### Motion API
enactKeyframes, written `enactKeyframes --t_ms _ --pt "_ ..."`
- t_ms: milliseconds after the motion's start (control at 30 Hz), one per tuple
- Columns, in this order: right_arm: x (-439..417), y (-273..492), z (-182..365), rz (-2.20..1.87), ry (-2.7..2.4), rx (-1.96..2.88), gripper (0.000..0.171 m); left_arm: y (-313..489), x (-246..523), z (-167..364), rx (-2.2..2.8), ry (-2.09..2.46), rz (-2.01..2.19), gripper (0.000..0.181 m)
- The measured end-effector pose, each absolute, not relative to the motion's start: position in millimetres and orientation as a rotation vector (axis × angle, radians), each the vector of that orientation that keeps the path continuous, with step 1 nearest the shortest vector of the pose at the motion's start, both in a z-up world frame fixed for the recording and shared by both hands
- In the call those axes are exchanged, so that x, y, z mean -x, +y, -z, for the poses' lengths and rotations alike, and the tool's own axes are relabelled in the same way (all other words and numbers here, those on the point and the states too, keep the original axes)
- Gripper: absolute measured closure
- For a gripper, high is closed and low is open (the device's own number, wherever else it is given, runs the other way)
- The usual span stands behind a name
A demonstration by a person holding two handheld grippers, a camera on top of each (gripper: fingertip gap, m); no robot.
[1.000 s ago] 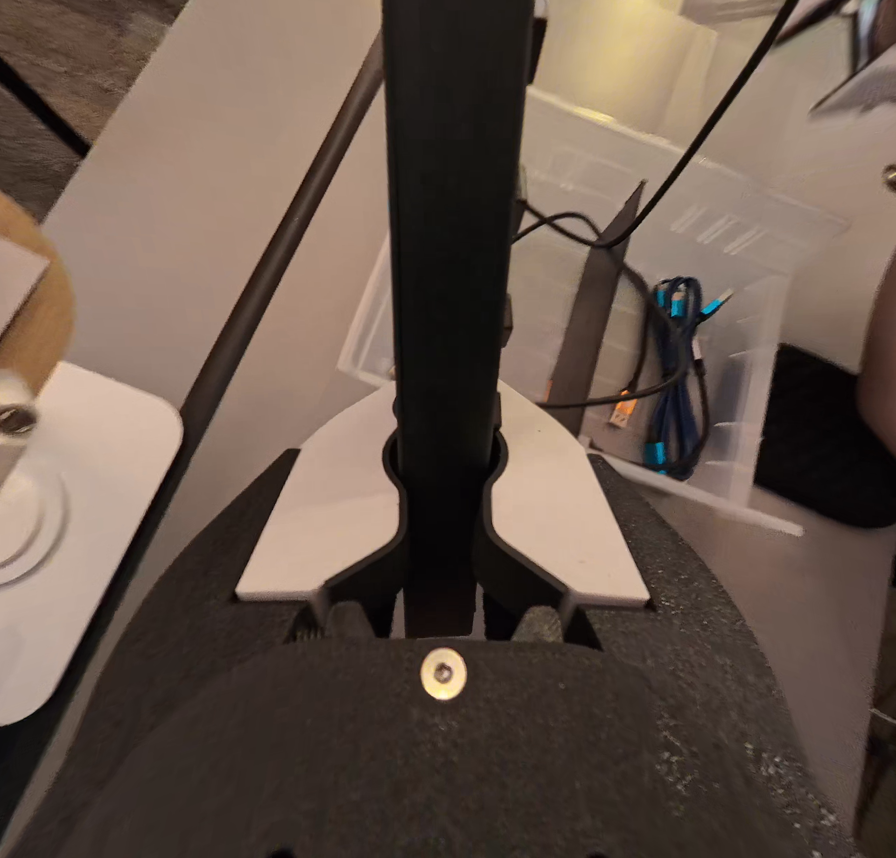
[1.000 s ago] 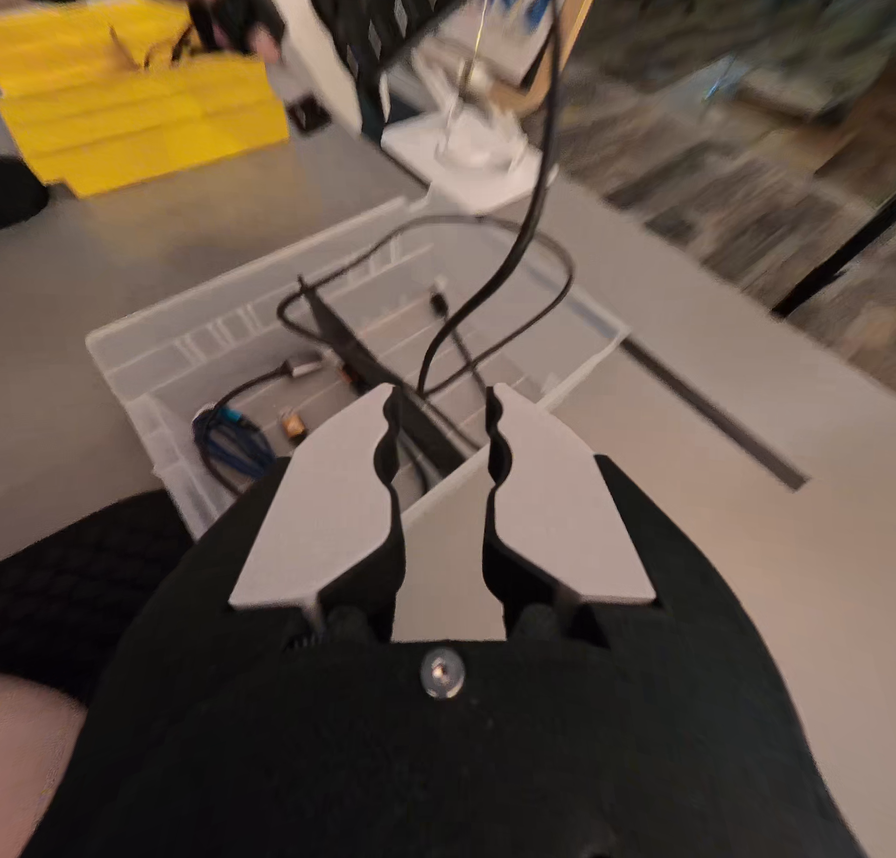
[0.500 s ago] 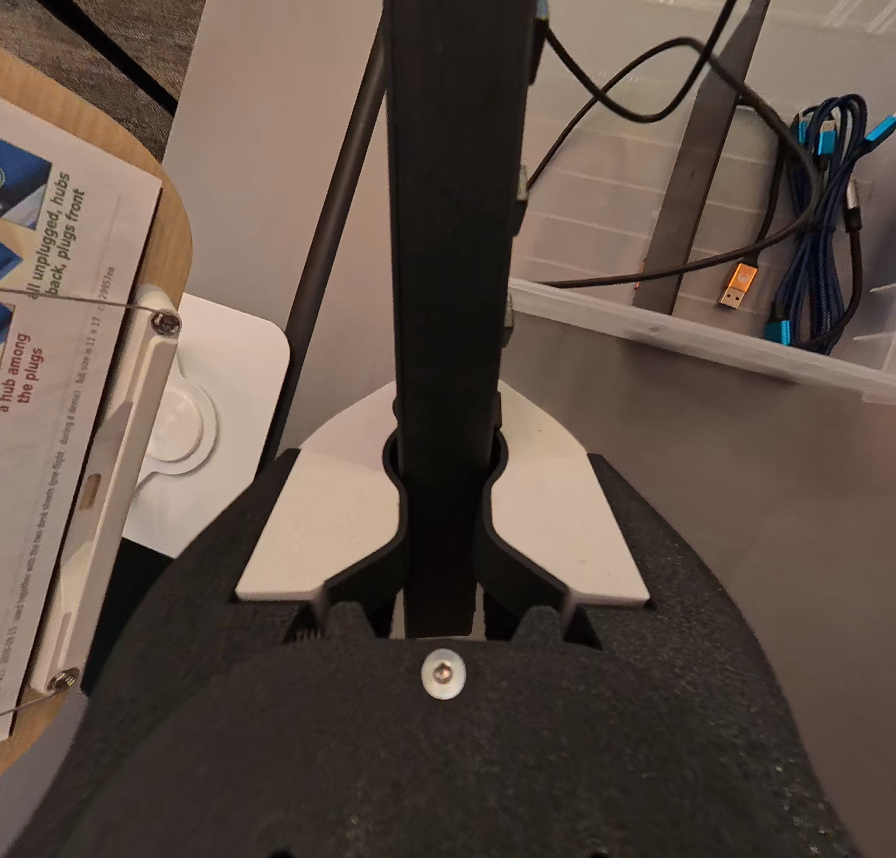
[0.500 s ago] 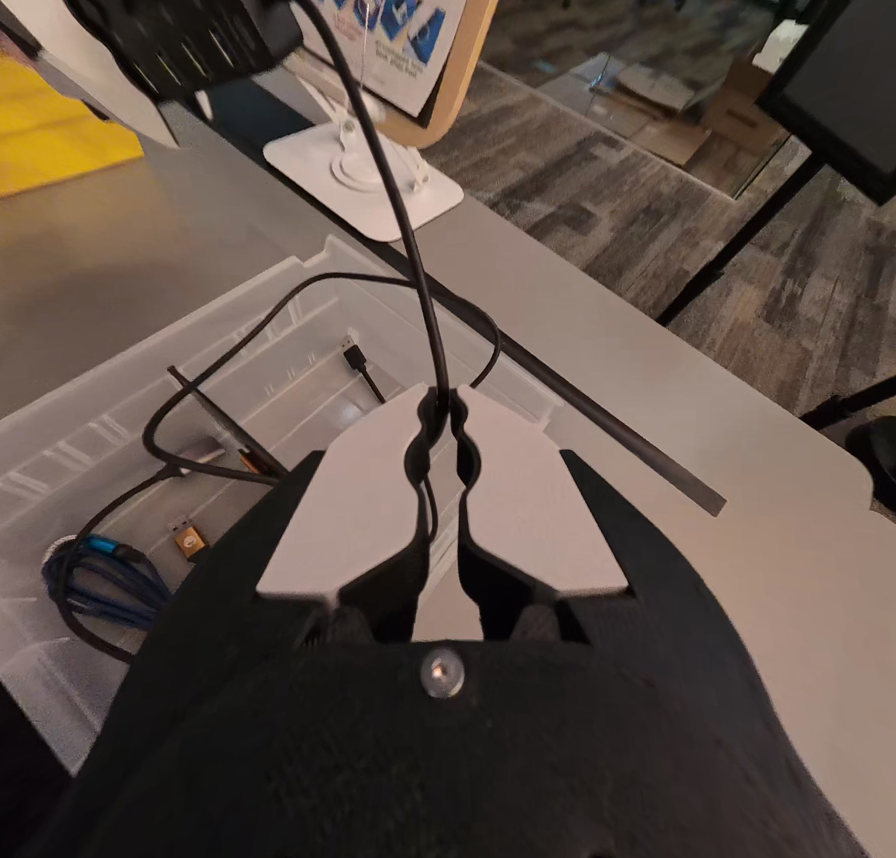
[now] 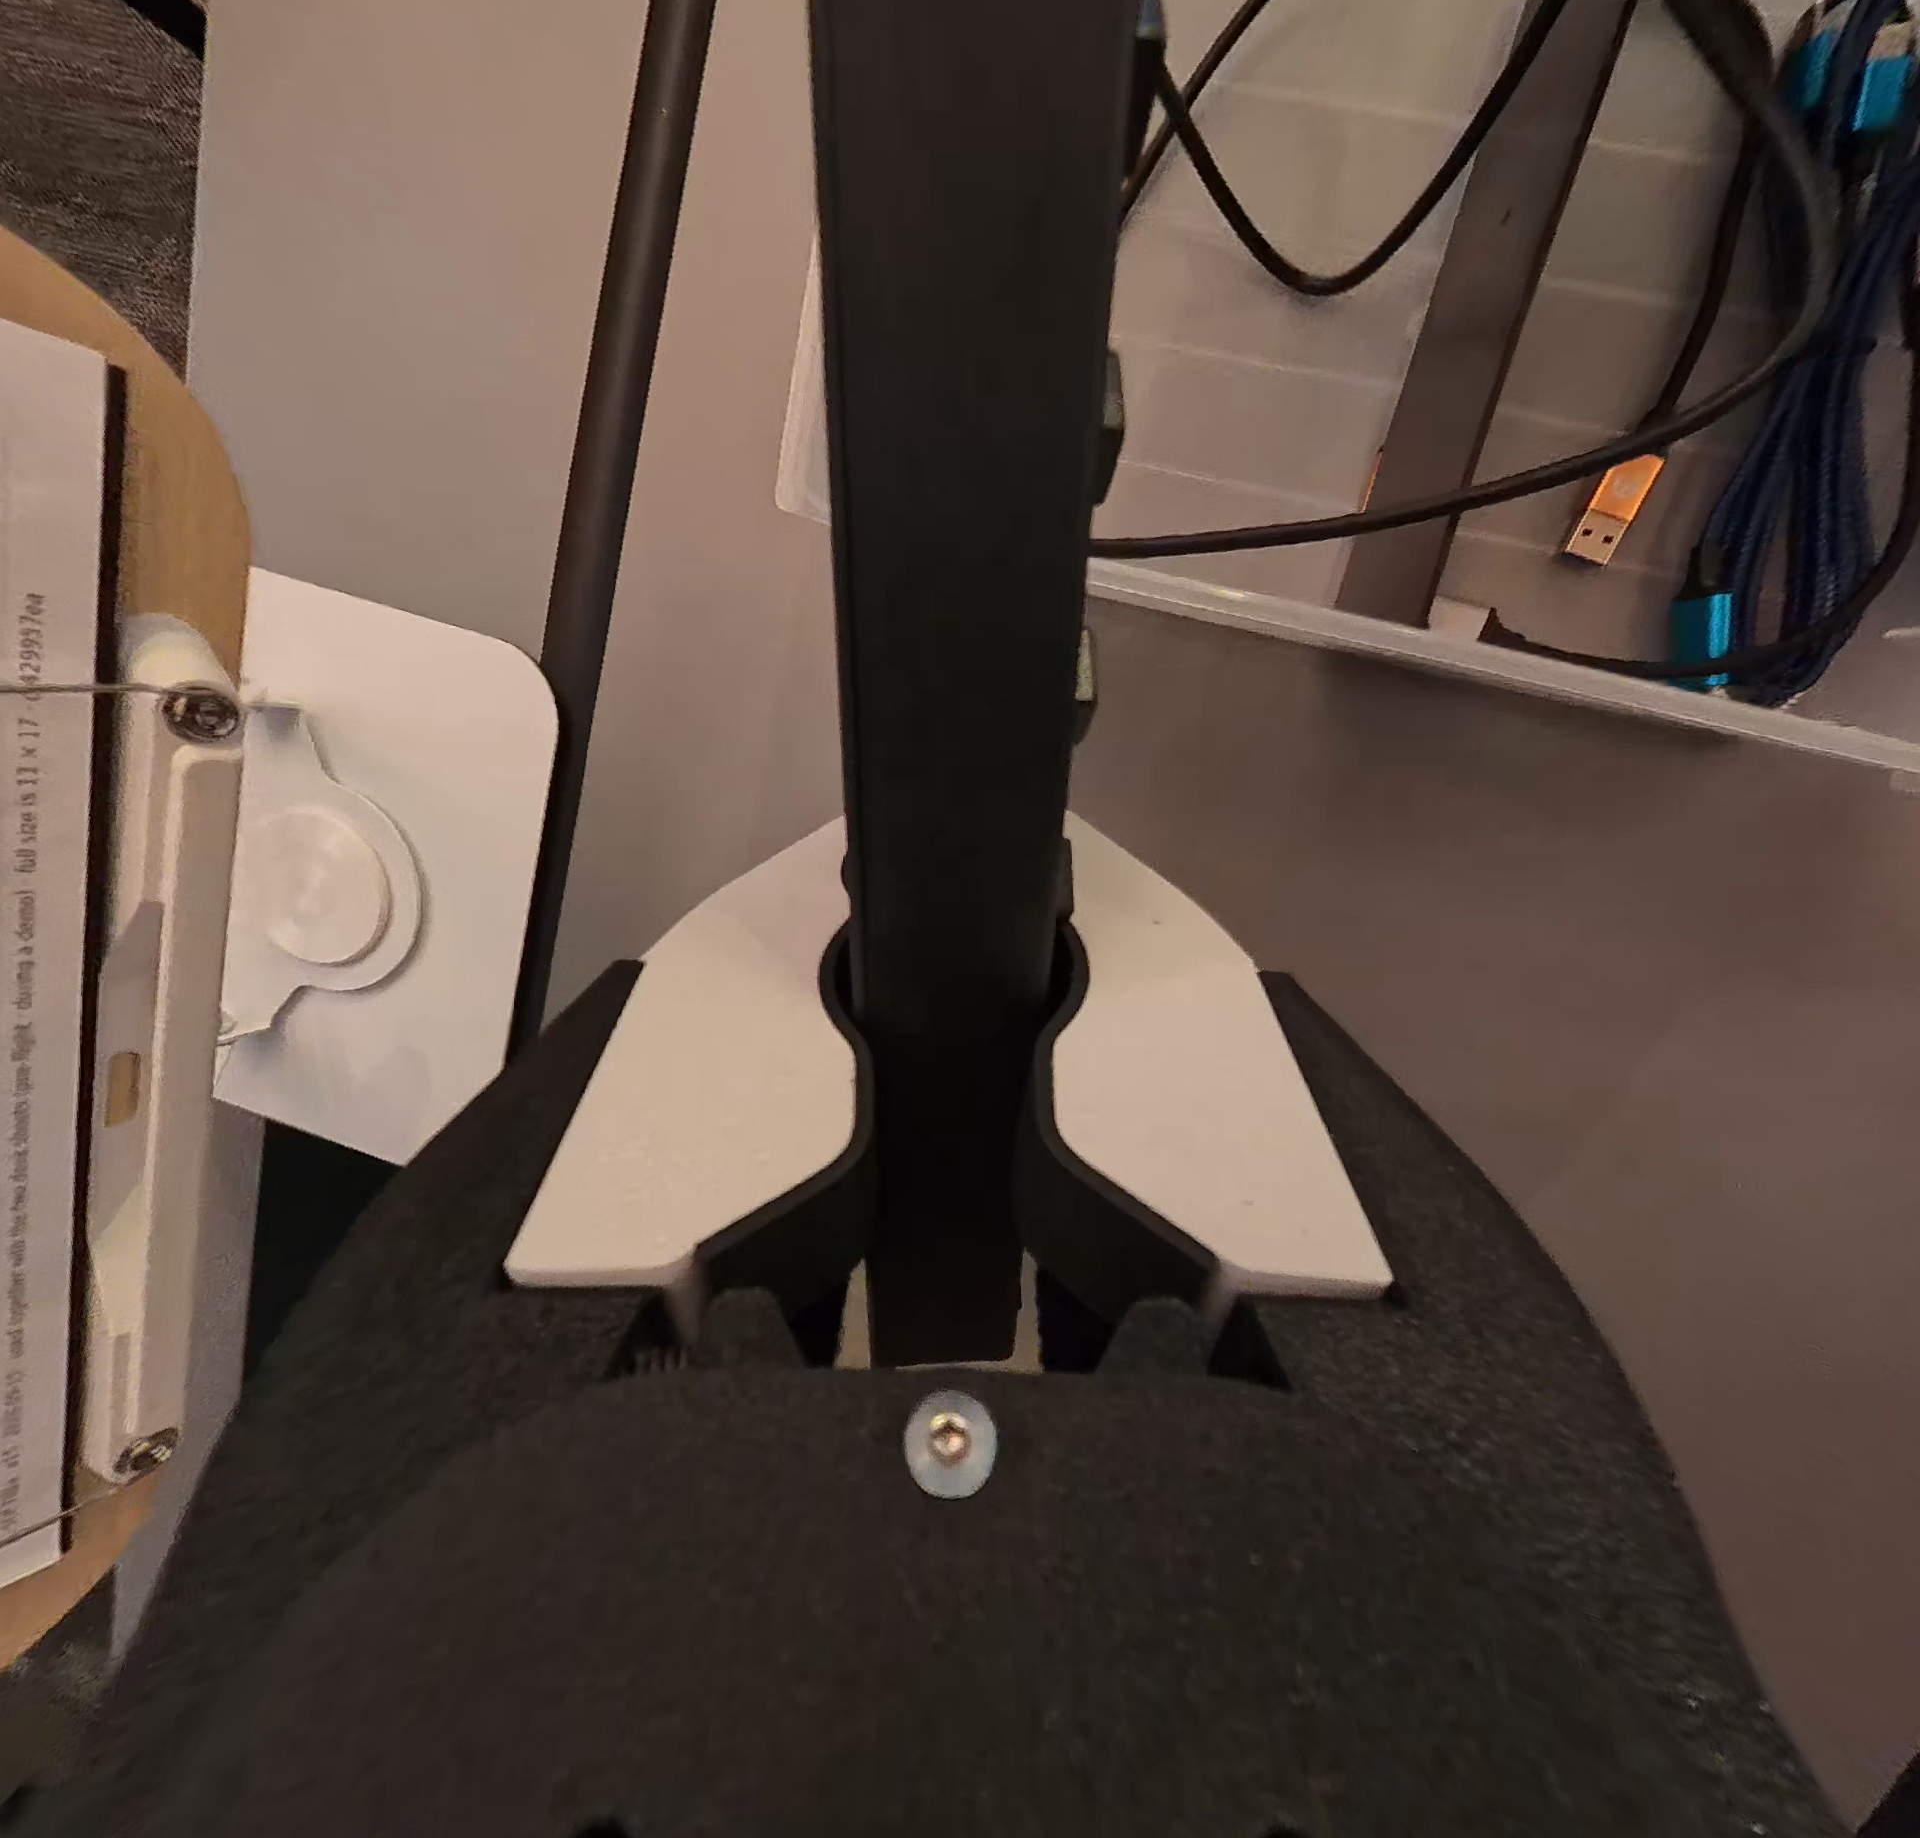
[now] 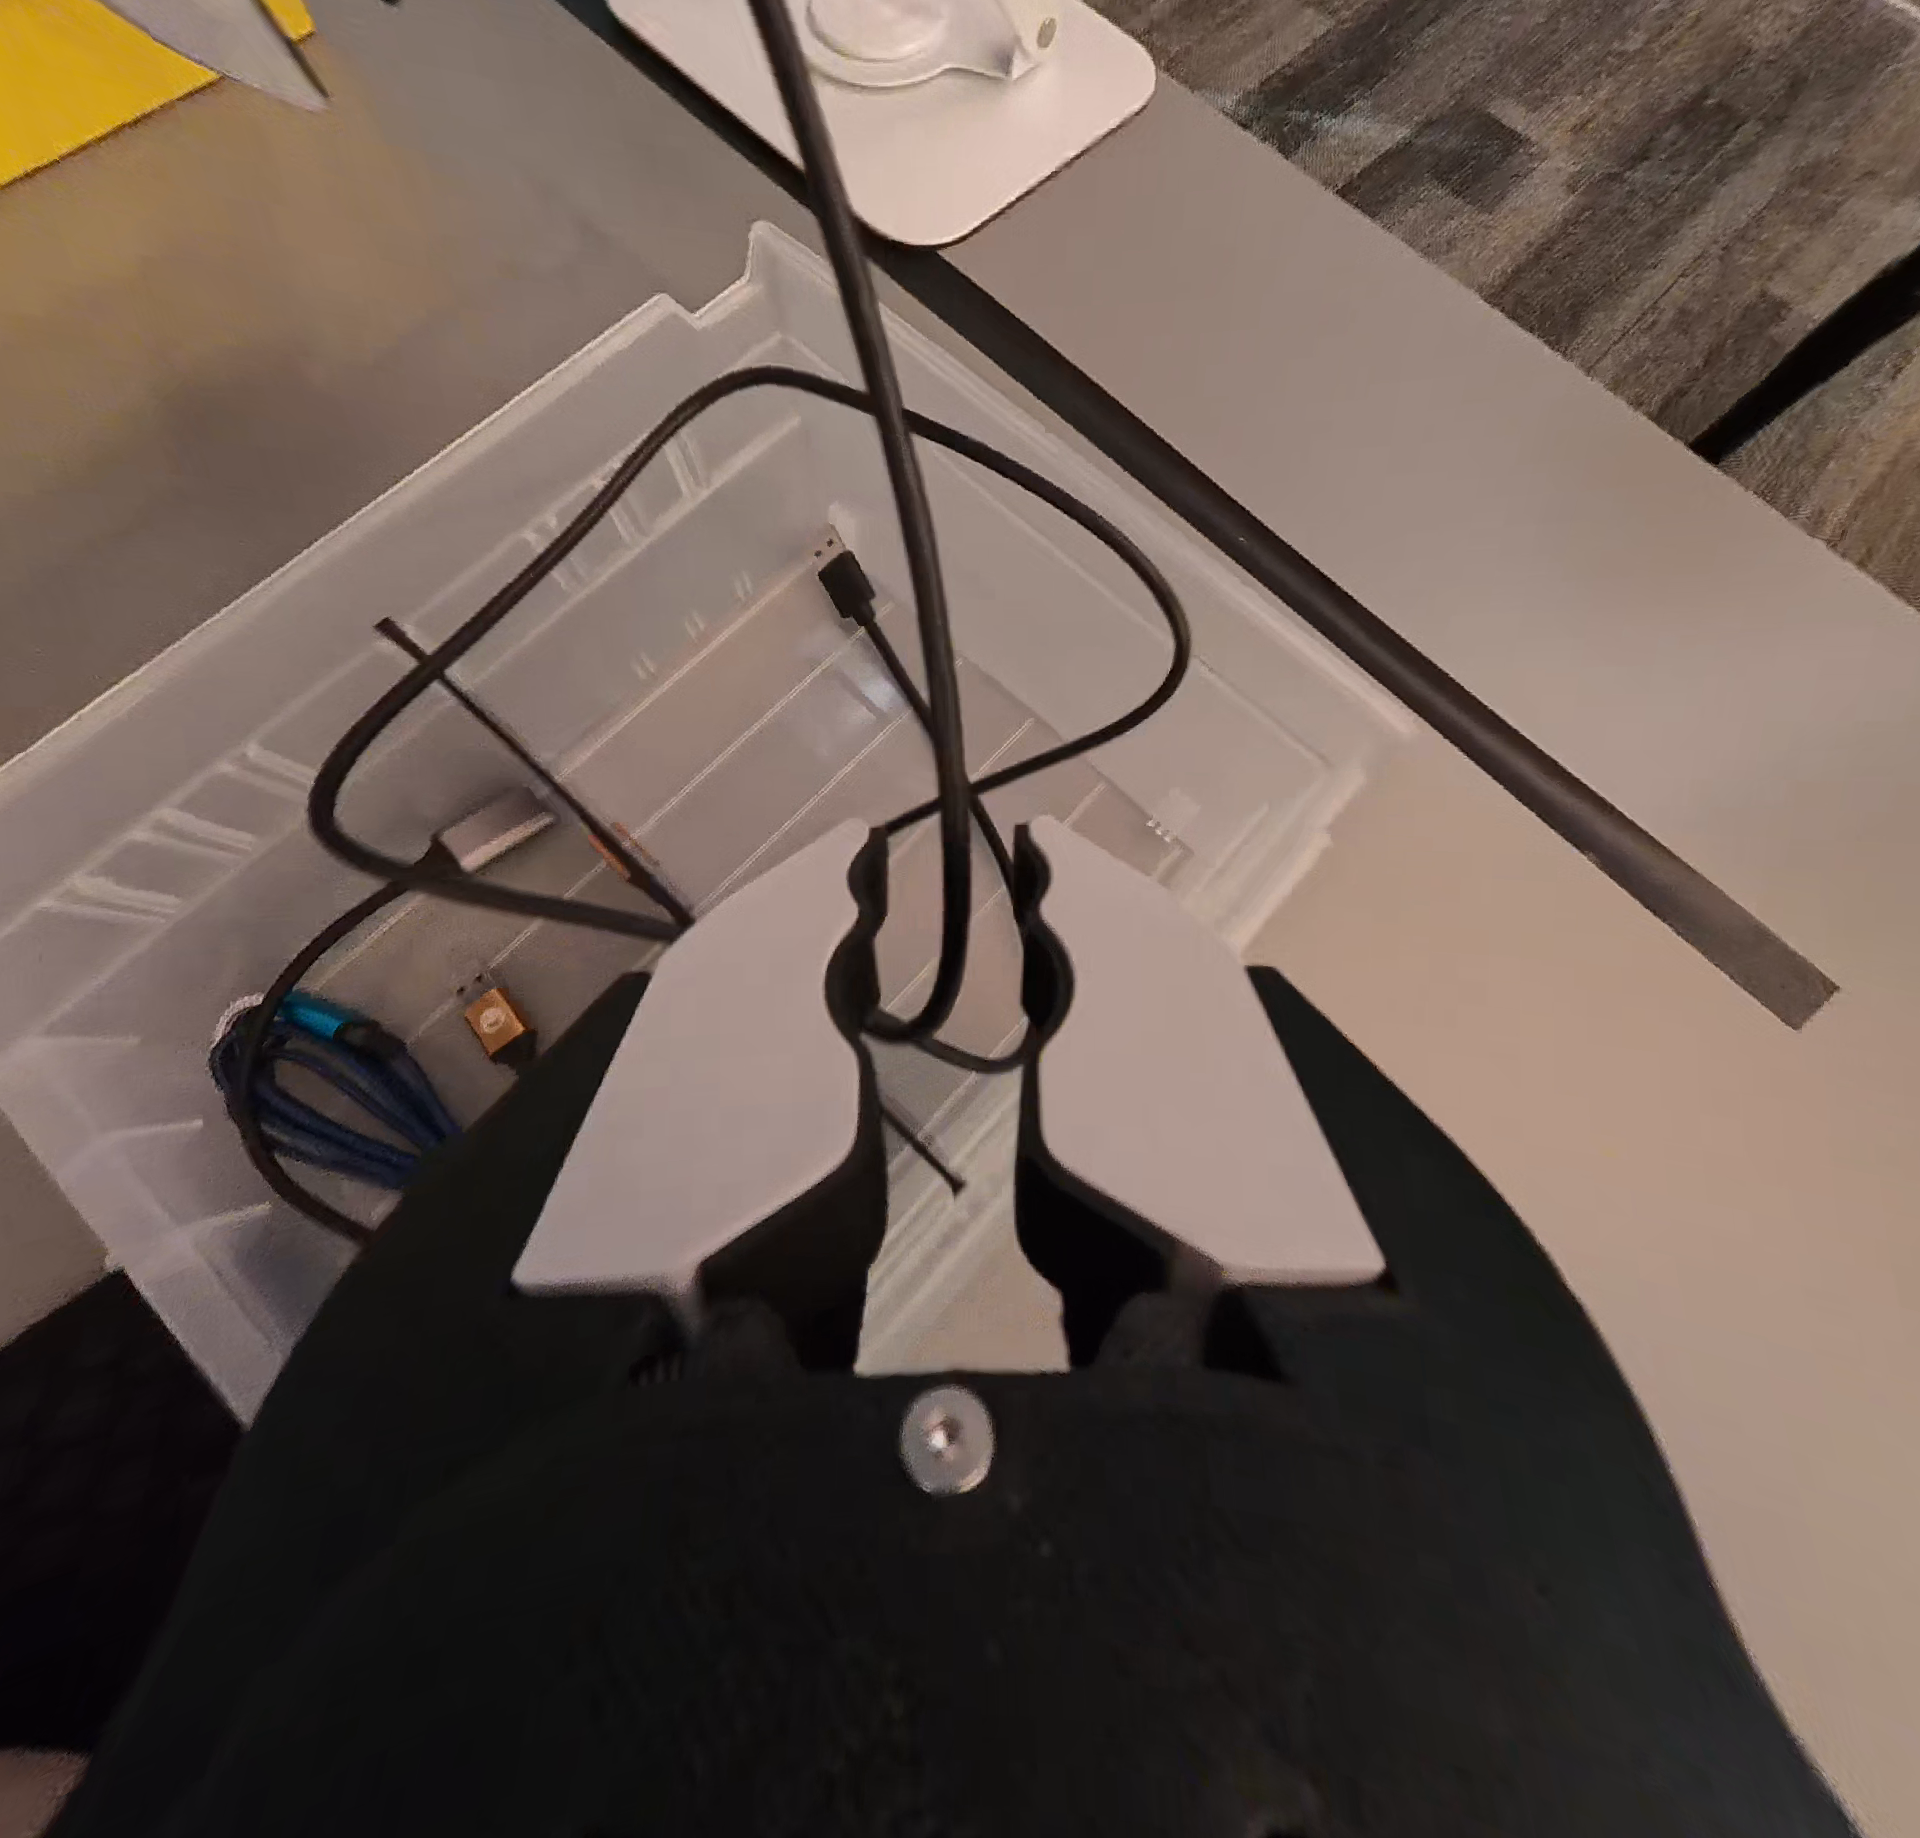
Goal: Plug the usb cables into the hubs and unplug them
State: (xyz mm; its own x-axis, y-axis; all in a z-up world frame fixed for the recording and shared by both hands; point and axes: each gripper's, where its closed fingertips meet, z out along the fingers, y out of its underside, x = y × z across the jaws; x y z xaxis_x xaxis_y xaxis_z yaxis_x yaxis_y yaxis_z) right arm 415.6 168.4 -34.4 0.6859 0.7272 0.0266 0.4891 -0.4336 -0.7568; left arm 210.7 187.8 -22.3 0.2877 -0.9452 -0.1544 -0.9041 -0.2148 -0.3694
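My left gripper is shut on a long black USB hub, held upright; a black cable is plugged into its right side near the top. That cable hangs down into the clear bin and passes loosely between the fingers of my right gripper, which is open above the bin. Its free black plug lies on the bin floor. A second dark hub strip leans in the bin, with an orange plug, a silver plug and a coiled blue cable.
A white stand base holding a wooden sign board stands beyond the bin. A dark groove runs across the grey table. Yellow boxes lie at far left. Carpeted floor lies past the table edge. The tips of one gripper are about 20 cm away from the tips of the other. To the orange plug: right tips about 15 cm, left tips about 20 cm. My left wrist view looks at it from another angle.
My right gripper closed on the black cable half a second ago and has now opened, so the cable hangs loose between its fingers. My left gripper still holds the hub, moved slightly closer.
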Motion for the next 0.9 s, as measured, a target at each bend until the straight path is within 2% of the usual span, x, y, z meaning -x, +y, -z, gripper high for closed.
enactKeyframes --t_ms 133,200,333,533,600,633,900 --pt "-421 153 -1 -0.394 -0.949 1.955 0.142 191 -213 25 2.162 1.731 0.050 0.155" --pt "-403 147 -32 -0.419 -0.991 1.758 0.136 188 -217 24 2.138 1.792 0.026 0.155" --pt "-357 142 -73 -0.436 -1.057 1.407 0.134 182 -232 20 2.066 1.897 -0.024 0.155" --pt "-341 150 -64 -0.338 -1.112 1.386 0.126 170 -257 17 1.898 2.054 -0.150 0.155" --pt "-342 149 -51 -0.333 -1.161 1.442 0.129 166 -264 18 1.885 2.076 -0.166 0.155" --pt "-343 149 -43 -0.324 -1.191 1.472 0.135 165 -267 19 1.889 2.082 -0.175 0.155" --pt "-371 143 -30 -0.395 -1.189 1.591 0.143 168 -284 21 1.834 2.114 -0.236 0.152"
